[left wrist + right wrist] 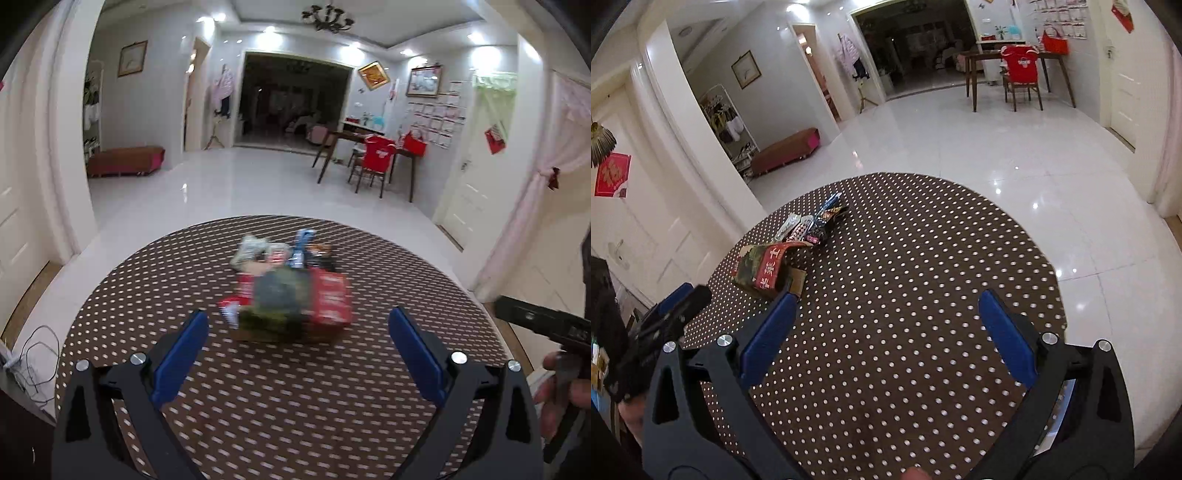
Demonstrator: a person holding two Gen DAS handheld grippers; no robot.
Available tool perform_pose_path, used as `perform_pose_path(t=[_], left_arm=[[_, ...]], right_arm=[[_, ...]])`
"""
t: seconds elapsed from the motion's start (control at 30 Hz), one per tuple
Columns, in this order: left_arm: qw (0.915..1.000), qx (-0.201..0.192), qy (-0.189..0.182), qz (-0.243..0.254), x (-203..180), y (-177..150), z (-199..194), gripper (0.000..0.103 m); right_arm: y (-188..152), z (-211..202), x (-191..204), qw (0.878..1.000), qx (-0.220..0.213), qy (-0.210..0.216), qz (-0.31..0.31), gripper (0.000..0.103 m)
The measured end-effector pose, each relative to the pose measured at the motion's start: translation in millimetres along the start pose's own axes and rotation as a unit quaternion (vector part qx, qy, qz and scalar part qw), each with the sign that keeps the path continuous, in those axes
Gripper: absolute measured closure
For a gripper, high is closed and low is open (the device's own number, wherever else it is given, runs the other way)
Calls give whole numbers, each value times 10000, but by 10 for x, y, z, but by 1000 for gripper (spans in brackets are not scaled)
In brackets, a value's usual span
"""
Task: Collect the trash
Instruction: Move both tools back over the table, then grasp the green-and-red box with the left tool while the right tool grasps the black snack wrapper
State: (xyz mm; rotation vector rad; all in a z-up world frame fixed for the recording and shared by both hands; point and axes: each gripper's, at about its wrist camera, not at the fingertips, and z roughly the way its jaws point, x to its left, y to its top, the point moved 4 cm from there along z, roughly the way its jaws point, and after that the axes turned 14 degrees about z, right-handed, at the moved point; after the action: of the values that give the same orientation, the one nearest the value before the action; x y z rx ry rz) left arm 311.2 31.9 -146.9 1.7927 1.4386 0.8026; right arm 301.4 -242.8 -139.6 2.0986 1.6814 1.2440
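Fig.: L tongs (297, 325) spread wide, empty, aimed at wrapper pile (291, 288) mid-table (147, 295), prob. lining up a grab. R tongs (886, 314) wide, empty, off to pile's right.

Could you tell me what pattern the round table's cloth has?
Dark brown tablecloth with white polka dots, sharpest in the right wrist view.

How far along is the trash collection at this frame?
Nothing looks collected. The pile of snack wrappers and the red-green carton lie on the polka-dot table. The left gripper and right gripper are open and hold nothing; the left faces the pile. All pickup remains, and no bin is visible.
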Motion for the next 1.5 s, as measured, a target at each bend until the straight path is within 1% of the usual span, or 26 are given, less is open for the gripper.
perform_pose_path(t=[0.07,0.13,0.2,0.3,0.33,0.43,0.57,0.6,0.67,0.7,0.73,0.77,0.87,0.97,1.1,1.13,1.17,1.2,1.23,1.27,1.3,1.33,1.37,1.4,1.47,1.5], left_arm=[[10000,84,-17,-48,143,0,94,7],[9997,179,-155,-73,288,-6,210,7],[9994,287,-183,4,393,2,343,7],[9978,438,-498,-5,446,-14,528,7],[9964,499,-690,-22,459,-9,611,7],[9934,580,-985,27,414,17,782,7],[9820,530,-1814,52,261,95,915,9],[9789,515,-1977,63,226,112,948,15],[9752,641,-2110,186,143,112,1032,55],[9735,666,-2178,215,89,112,1054,56],[9712,616,-2295,167,67,124,1068,67],[9693,611,-2379,137,48,129,1077,73],[9669,511,-2501,63,38,149,1057,84],[9659,399,-2559,32,15,148,978,90],[9645,266,-2619,217,-49,129,855,90],[9664,245,-2545,276,-62,126,854,86],[9676,270,-2491,306,-68,125,882,70],[9678,366,-2472,315,-76,116,929,61],[9668,453,-2502,269,-80,101,990,59],[9632,519,-2625,251,-102,84,1040,67],[9609,546,-2702,241,-118,72,1066,72],[9552,503,-2912,144,-138,68,1063,81],[9524,468,-3009,120,-149,70,1033,89],[9520,400,-3030,142,-159,83,985,92],[9587,203,-2826,237,-147,104,836,102],[9613,149,-2740,247,-132,103,761,102]], right_arm=[[-17,72,-3,10000,46,-14,0,6],[-31,148,24,10000,84,-31,-18,6],[-25,204,27,9999,117,-53,-22,6],[0,284,17,9999,141,-90,1,6],[13,326,24,9998,158,-106,1,6],[31,383,16,9997,196,-130,-16,6],[64,458,15,9996,225,-177,-12,6],[76,472,11,9996,227,-190,-10,6],[104,508,14,9995,245,-212,2,6],[111,525,25,9994,251,-225,-9,6],[118,543,41,9994,254,-232,-30,6],[132,557,58,9994,262,-228,-42,6],[153,634,124,9993,296,-225,-90,6],[170,740,194,9991,343,-232,-121,6],[192,819,261,9990,378,-203,-132,6],[189,844,281,9989,395,-204,-146,6],[184,861,298,9988,408,-204,-157,6],[179,876,312,9988,417,-204,-166,6],[174,889,330,9987,423,-208,-177,6],[174,899,347,9987,427,-209,-180,6],[173,905,361,9987,429,-197,-184,6],[179,912,376,9987,429,-202,-196,6],[180,931,393,9987,426,-213,-206,6],[191,945,404,9986,415,-234,-223,6],[235,973,413,9986,402,-248,-227,6],[264,994,412,9987,400,-239,-227,6]])
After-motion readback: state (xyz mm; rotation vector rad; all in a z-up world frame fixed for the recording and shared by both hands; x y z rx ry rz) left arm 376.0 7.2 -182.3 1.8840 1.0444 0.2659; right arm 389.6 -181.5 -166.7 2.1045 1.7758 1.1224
